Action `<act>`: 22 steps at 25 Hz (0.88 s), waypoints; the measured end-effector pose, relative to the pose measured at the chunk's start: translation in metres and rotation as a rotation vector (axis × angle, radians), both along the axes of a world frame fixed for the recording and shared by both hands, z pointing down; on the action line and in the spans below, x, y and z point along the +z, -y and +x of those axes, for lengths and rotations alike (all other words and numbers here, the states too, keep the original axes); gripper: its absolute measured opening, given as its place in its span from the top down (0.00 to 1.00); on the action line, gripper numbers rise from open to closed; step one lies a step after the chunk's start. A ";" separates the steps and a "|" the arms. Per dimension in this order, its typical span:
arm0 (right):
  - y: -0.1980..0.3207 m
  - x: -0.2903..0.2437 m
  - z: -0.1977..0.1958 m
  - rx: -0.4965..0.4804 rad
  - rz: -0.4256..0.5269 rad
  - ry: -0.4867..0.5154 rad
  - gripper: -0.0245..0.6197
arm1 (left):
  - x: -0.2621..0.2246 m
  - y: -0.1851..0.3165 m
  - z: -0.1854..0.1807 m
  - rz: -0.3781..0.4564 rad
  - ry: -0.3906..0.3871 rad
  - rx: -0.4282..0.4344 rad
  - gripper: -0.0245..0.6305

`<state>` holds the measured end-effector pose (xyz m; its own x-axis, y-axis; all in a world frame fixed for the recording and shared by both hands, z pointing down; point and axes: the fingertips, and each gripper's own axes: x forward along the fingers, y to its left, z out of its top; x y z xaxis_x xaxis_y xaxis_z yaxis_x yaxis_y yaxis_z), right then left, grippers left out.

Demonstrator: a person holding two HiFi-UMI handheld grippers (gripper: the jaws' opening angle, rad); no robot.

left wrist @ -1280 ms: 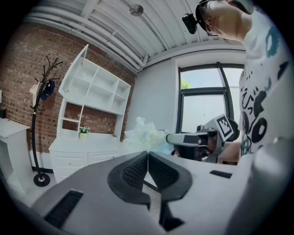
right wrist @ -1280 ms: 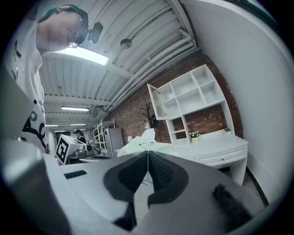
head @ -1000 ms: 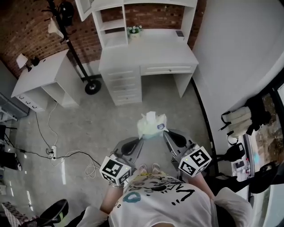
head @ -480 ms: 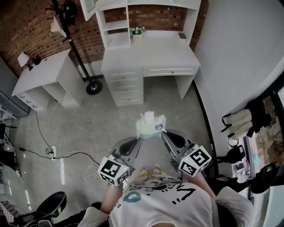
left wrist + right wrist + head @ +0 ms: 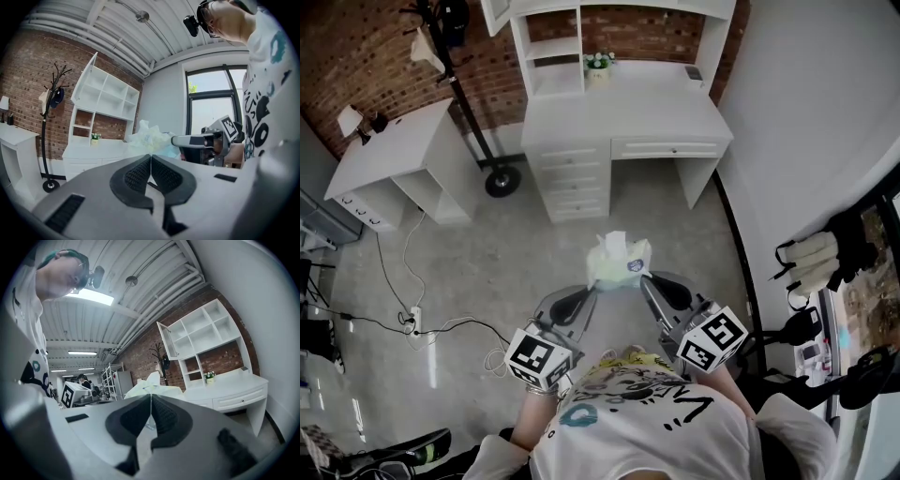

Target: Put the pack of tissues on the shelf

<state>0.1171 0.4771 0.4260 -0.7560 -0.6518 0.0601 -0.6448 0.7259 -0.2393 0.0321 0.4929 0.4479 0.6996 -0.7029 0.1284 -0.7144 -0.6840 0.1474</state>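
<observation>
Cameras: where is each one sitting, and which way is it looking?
Head view: on the person's head, looking steeply down at the desk and tissues; shows the left gripper, right gripper and shirt.
Left gripper view: on the left gripper, looking along its shut jaws toward the shelf; shows the right gripper and shirt.
Right gripper view: on the right gripper, looking along its shut jaws toward the shelf; shows the left gripper and shirt.
Shared: both gripper views see the tissues and shelf.

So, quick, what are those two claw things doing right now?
Left gripper: closed, pinching one side of the pack of tissues.
Right gripper: closed, pinching the pack's other side.
</observation>
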 end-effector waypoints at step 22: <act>0.137 -0.004 -0.024 -0.078 0.009 0.008 0.92 | -0.001 0.128 -0.021 -0.011 0.000 -0.066 0.94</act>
